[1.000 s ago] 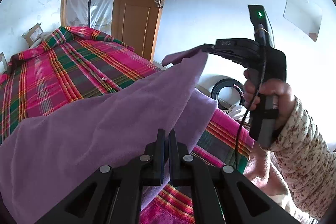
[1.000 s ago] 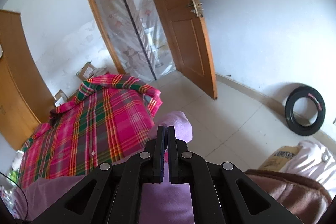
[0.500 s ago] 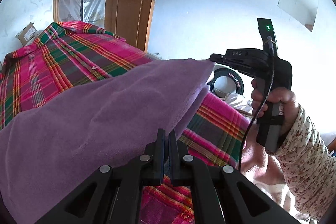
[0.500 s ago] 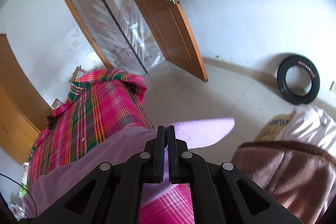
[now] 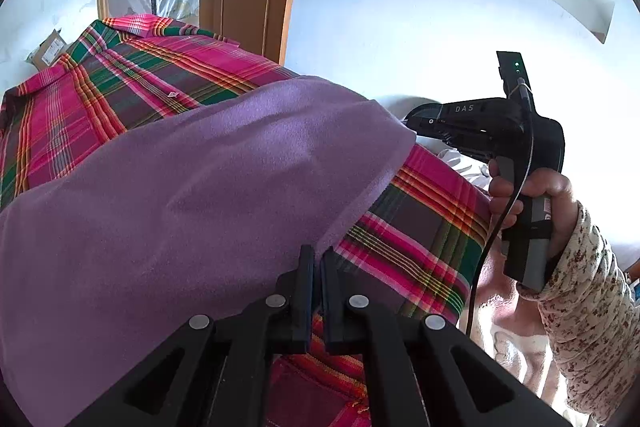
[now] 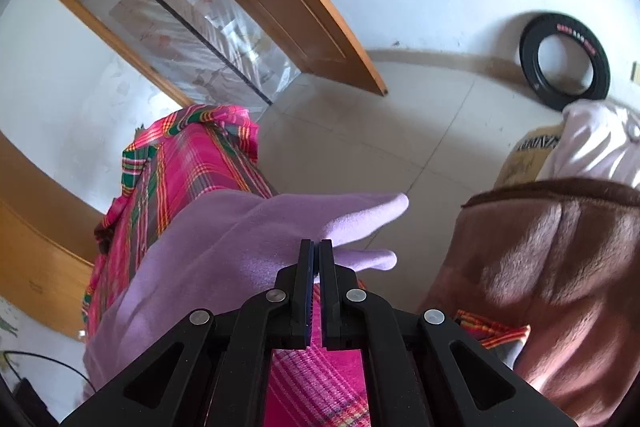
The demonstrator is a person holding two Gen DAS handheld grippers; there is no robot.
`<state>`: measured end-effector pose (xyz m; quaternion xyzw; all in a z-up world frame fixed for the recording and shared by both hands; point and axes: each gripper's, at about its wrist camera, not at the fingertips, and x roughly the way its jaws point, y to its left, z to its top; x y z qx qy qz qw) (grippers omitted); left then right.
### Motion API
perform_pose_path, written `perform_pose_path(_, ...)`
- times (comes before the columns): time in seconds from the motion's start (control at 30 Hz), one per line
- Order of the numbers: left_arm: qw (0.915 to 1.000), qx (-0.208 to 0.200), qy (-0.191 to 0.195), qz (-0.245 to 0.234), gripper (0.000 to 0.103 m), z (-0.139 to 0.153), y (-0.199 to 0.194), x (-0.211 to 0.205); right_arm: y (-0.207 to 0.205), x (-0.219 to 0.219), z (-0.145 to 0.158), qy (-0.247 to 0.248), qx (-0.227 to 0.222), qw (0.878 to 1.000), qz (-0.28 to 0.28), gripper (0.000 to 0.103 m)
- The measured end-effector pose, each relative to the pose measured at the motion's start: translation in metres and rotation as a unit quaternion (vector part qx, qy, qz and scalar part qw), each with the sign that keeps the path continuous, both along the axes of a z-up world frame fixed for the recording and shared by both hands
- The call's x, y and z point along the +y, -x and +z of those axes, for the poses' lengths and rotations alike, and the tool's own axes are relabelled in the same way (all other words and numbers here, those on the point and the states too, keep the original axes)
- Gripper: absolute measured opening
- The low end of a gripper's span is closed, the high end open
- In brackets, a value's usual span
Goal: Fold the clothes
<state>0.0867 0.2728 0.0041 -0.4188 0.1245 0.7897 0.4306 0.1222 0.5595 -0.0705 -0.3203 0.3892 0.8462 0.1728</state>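
Observation:
A purple fleece garment (image 5: pixel 192 195) is stretched over a bed with a pink plaid sheet (image 5: pixel 120 83). My left gripper (image 5: pixel 317 255) is shut on the garment's near edge. In the same view my right gripper (image 5: pixel 412 125) is held by a hand in a floral sleeve (image 5: pixel 584 267) and pinches the garment's far right corner. In the right wrist view my right gripper (image 6: pixel 316 247) is shut on the purple garment (image 6: pixel 224 255), whose corner flaps stick out past the fingers above the plaid sheet (image 6: pixel 176 167).
A brown plush blanket (image 6: pixel 552 275) lies on the right, with white clothing (image 6: pixel 592 143) behind it. A black tyre (image 6: pixel 564 63) leans on the wall. A wooden door (image 6: pixel 280 7) stands open over a tiled floor (image 6: pixel 380 139). A cardboard box (image 5: pixel 48 47) sits past the bed.
Both grippers have lowered with the garment, which was lifted at the right corner and now lies flatter and spread across the bed. The right gripper has dropped down and right.

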Motion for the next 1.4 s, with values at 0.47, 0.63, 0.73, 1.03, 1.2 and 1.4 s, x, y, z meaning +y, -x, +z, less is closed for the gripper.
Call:
perform_pose_path(0.47,0.9998,-0.014,-0.005,-0.012,0.008,-0.001,0.003,0.003,0.003,-0.026,0.022,-0.061,0.007,0.998,0.027,0.006)
perform_pose_path(0.63,0.9990,-0.033,-0.009,-0.029,0.010,-0.003,0.000,0.001,0.009,-0.053,0.026,-0.118,-0.011,0.991,0.057,0.007)
perform_pose_path(0.73,0.9988,-0.035,-0.007,-0.035,0.013,-0.004,-0.001,0.001,0.013,-0.069,0.029,-0.152,-0.022,0.985,0.075,0.010)
perform_pose_path(1.03,0.9988,-0.038,-0.024,-0.021,0.013,0.007,0.005,-0.020,0.006,-0.099,0.038,-0.211,-0.024,0.973,0.093,0.022)
perform_pose_path(1.2,0.9987,-0.034,-0.039,0.002,0.013,0.016,0.012,-0.042,0.006,-0.117,0.033,-0.219,-0.033,0.969,0.108,0.023)
perform_pose_path(1.4,0.9975,-0.019,-0.046,0.050,0.013,0.026,0.022,-0.083,0.012,-0.145,0.039,-0.259,-0.041,0.957,0.125,0.024)
